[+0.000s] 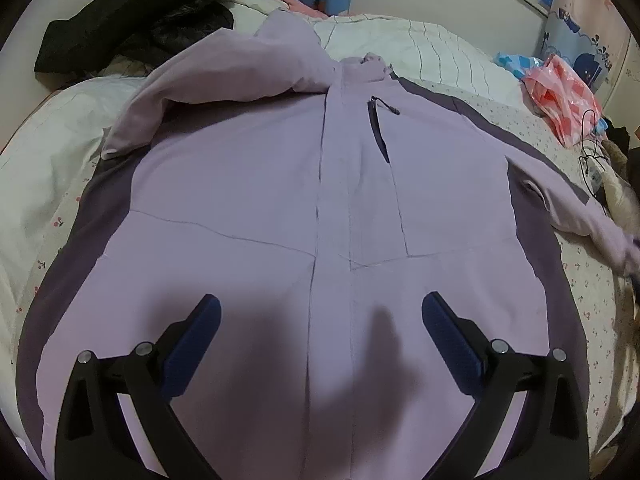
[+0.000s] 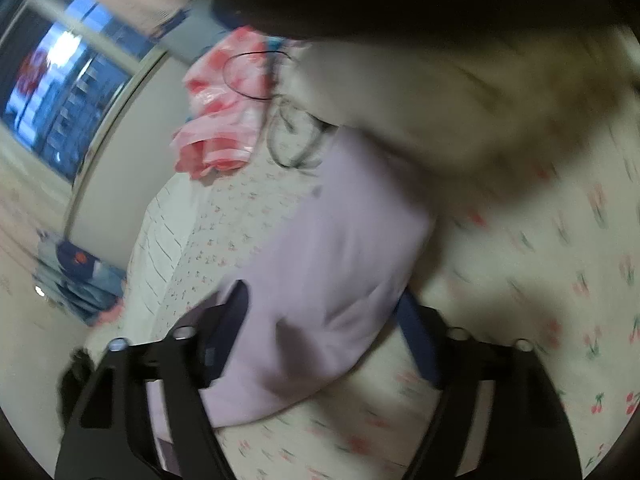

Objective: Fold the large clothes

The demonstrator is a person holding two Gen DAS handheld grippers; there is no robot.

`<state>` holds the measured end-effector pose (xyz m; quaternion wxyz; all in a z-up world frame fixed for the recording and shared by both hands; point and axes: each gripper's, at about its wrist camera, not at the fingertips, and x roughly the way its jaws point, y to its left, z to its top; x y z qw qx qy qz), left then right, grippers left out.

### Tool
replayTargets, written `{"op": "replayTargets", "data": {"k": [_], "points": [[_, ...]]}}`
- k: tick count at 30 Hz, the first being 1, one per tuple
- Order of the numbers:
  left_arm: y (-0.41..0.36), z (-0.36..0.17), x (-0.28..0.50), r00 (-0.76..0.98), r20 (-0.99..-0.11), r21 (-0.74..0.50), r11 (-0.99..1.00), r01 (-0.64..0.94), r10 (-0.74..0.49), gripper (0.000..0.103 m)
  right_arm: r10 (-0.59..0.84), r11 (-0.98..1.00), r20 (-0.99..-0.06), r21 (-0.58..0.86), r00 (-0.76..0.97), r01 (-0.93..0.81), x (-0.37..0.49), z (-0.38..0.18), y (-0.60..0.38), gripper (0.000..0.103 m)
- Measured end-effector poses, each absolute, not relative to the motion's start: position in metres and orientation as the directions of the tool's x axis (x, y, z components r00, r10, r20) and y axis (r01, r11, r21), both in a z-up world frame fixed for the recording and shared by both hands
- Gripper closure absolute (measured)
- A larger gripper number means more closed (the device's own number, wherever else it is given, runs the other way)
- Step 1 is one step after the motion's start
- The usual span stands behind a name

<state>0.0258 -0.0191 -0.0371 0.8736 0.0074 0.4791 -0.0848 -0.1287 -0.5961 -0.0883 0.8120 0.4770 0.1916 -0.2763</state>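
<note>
Bed [image 1: 48, 184] with cherry-print sheet fills both views. Lilac jacket [image 1: 248, 184] lies front-up, spread flat across it, zipped, collar at far end; darker purple side panels. One sleeve [image 1: 192, 92] folded in over the chest on the view's left, other sleeve [image 2: 332, 240] stretched out to the right across the sheet.

Around: black coat [image 1: 136, 12] heaped at far left corner, striped pillow [image 1: 420, 52] past the collar, pink-red plastic bag [image 1: 560, 96] at right edge, thin black cable [image 1: 592, 148] beside it, cream fuzzy item [image 2: 440, 92] near the sleeve end, blurred.

Left gripper [image 1: 320, 320] hovers over jacket hem, fingers wide, nothing between them. Right gripper [image 2: 324, 312] straddles the outstretched sleeve, fingers spread wide, cloth between; contact unclear in the blur.
</note>
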Motion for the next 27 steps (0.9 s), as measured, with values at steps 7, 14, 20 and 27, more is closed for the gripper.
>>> {"op": "replayTargets", "data": {"k": [7,14,20,27], "points": [[-0.023,-0.042,0.028,0.522,-0.843,-0.053,0.986,0.155,-0.128,0.006,-0.201,0.414,-0.509,0.730,0.837,0.544,-0.115,-0.100,-0.598,0.006],[-0.023,-0.037,0.028,0.543,-0.830,-0.059,0.989,0.136,-0.124,0.006,-0.259,0.628,-0.449,0.594,0.855,0.502,-0.015,-0.007,-0.591,0.088],[-0.021,-0.034,0.032,0.574,-0.812,-0.060,0.993,0.103,-0.108,0.006,-0.344,0.746,-0.224,0.524,0.912,0.410,0.009,0.106,-0.599,0.090],[-0.017,-0.044,0.034,0.545,-0.832,-0.049,0.992,0.113,-0.103,0.006,-0.452,0.594,-0.564,0.387,0.691,0.705,0.003,-0.032,-0.613,0.074]]}}
